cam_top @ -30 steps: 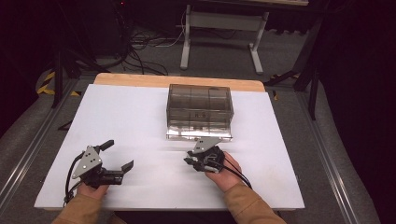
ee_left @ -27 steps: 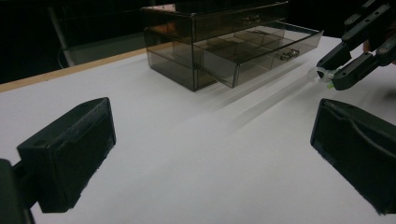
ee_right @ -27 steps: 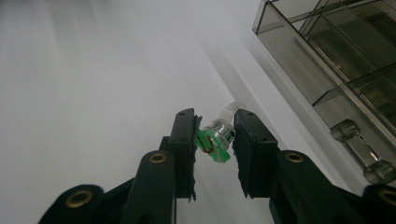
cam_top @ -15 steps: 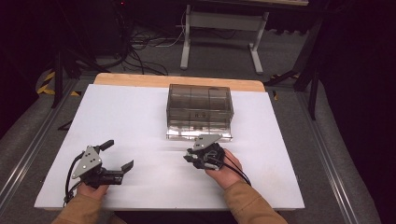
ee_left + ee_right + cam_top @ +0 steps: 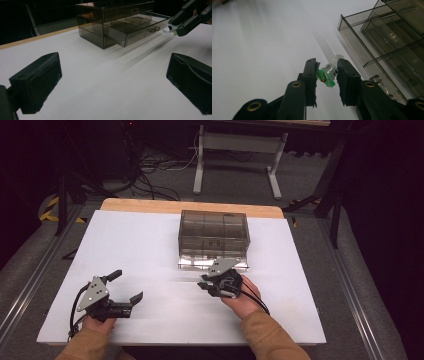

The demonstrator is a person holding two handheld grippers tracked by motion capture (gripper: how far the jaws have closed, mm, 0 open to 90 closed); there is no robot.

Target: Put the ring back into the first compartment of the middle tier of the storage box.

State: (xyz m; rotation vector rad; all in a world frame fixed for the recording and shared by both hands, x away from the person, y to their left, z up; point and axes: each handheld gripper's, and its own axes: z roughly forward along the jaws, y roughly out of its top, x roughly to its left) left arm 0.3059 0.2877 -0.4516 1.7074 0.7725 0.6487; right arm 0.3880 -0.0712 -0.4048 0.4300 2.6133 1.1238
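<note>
The small green-and-silver component (image 5: 327,74) is clamped in the right gripper (image 5: 327,75) just before the open bottom drawer (image 5: 140,26) of the drawer box (image 5: 214,237), not yet deposited; the left gripper (image 5: 122,287) rests open on the table (image 5: 140,245).

Table (image 5: 130,245): white top with a bare wooden strip along its far edge, standing on grey carpet.
Drawer box (image 5: 214,232): smoky see-through plastic, sitting on the white top near the far edge, a little right of centre.
Bottom drawer (image 5: 140,27): pulled out towards the near edge, handle at its front.
</note>
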